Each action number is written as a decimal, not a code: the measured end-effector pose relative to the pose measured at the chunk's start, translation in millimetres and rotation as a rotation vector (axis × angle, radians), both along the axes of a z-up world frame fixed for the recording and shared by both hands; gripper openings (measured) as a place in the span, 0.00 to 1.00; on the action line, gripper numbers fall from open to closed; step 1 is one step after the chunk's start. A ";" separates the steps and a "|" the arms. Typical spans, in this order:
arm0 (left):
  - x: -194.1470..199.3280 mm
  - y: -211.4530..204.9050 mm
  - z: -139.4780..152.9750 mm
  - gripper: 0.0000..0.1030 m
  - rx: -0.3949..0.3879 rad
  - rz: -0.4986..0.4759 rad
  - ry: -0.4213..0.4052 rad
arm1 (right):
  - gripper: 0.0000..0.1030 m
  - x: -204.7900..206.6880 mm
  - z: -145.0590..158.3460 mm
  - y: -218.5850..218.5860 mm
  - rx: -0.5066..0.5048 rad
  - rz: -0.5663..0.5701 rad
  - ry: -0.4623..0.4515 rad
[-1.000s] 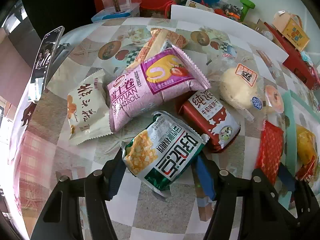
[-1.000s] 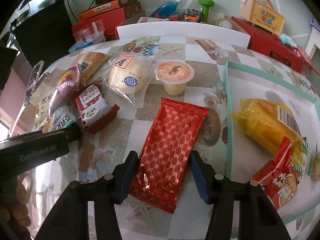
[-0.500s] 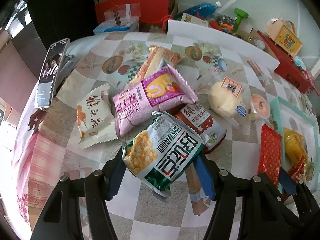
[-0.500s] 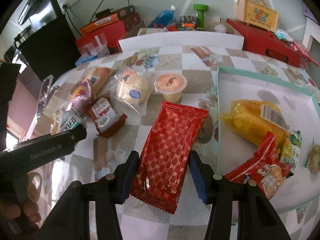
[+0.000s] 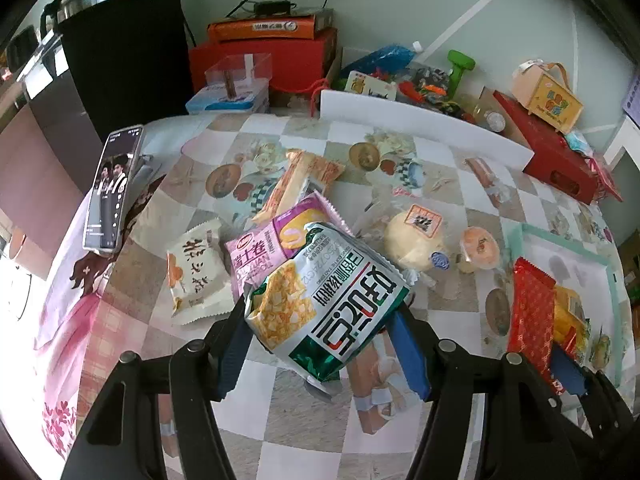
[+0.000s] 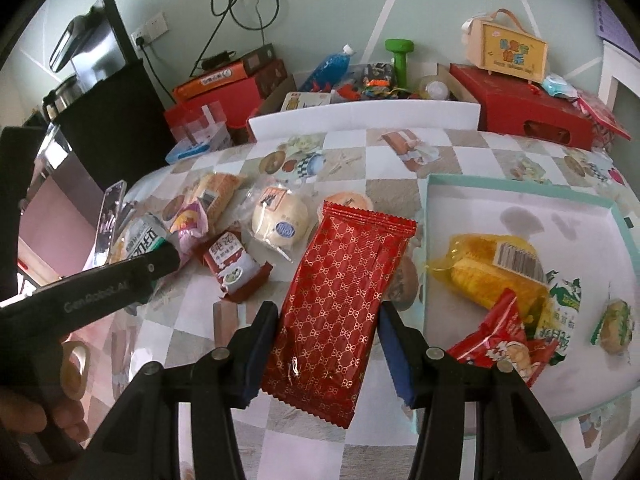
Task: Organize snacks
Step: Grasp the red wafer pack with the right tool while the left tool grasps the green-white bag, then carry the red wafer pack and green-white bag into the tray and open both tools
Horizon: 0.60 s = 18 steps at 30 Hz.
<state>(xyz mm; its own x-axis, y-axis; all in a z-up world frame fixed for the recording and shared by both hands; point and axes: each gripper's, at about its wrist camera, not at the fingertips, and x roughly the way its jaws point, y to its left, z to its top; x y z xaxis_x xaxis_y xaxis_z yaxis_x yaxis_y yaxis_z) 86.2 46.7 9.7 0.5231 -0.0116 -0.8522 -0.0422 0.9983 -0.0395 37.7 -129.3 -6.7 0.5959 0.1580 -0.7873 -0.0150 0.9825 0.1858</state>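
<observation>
My left gripper [image 5: 320,344] is shut on a white-and-green cracker packet [image 5: 324,300], held above the table. My right gripper [image 6: 328,354] is shut on a red patterned packet [image 6: 340,300], also lifted off the table. That red packet [image 5: 530,312] shows at the right of the left wrist view, and the left gripper's body [image 6: 92,292] crosses the left of the right wrist view. The teal-rimmed tray [image 6: 520,192] on the right holds a yellow bag [image 6: 492,268], a red snack bag [image 6: 496,340] and other packets.
On the checked tablecloth lie a pink roll packet [image 5: 264,252], a white packet [image 5: 196,276], a red milk packet [image 6: 234,264], a wrapped bun [image 6: 280,224], a jelly cup [image 5: 480,246] and a phone [image 5: 112,188]. Red boxes [image 6: 528,104] and clutter line the far edge.
Both grippers have risen with their packets, so more of the table and the back wall shows. The red packet has left the tablecloth.
</observation>
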 end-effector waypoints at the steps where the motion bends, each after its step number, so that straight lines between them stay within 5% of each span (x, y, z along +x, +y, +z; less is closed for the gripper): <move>1: -0.3 -1.7 1.7 0.65 0.000 -0.002 -0.005 | 0.53 -0.8 1.7 -2.0 0.002 -0.006 -0.005; 18: -8.0 -71.3 27.0 0.65 0.033 -0.178 -0.109 | 0.52 -5.5 28.2 -109.9 0.068 -0.269 -0.074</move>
